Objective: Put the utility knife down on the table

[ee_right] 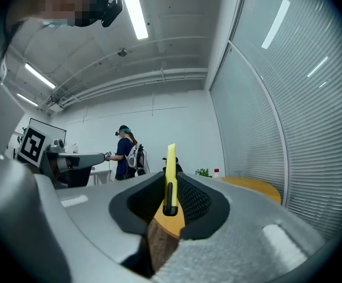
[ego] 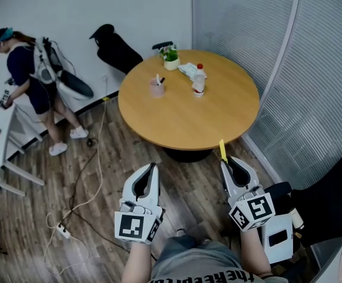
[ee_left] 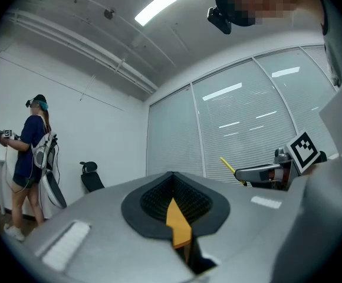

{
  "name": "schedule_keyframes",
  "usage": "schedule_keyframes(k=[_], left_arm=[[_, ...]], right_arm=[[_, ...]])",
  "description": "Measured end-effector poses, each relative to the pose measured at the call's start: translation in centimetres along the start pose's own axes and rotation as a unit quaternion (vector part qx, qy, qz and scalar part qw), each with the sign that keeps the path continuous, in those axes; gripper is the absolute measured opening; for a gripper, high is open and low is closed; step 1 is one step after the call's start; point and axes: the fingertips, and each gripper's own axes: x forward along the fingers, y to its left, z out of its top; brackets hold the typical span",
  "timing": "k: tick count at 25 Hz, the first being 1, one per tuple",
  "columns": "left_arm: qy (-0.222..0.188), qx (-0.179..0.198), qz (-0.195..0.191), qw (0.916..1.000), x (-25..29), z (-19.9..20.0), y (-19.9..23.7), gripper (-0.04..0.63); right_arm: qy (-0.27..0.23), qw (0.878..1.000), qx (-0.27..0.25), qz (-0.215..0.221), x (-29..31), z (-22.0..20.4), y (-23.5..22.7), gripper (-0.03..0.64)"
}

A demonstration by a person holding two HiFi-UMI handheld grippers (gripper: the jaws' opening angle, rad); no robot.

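Right hand-held gripper [ego: 225, 164]: pinched utility knife [ego: 222, 150].
Left hand-held gripper [ego: 154, 165]: pressed together, empty.
Progress: I logged knife not yet on desk [ego: 188, 117].

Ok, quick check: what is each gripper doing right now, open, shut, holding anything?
left gripper: shut, nothing between its jaws.
right gripper: shut on the yellow utility knife, which sticks out past the jaws.

A round wooden table [ego: 188, 108] stands on plank floor [ego: 100, 175], blinds [ego: 312, 69] beside.
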Motion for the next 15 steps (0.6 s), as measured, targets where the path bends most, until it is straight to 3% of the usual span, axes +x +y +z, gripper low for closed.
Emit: schedule_keyframes(k=[15], left_arm=[[0.001, -0.009, -0.031, 0.9995, 2.1, -1.6, 3.0, 0.011]], right_arm=[[0.0, 1.0, 0.004, -0.023, 2.9, -1.0, 0.5, 0.066]])
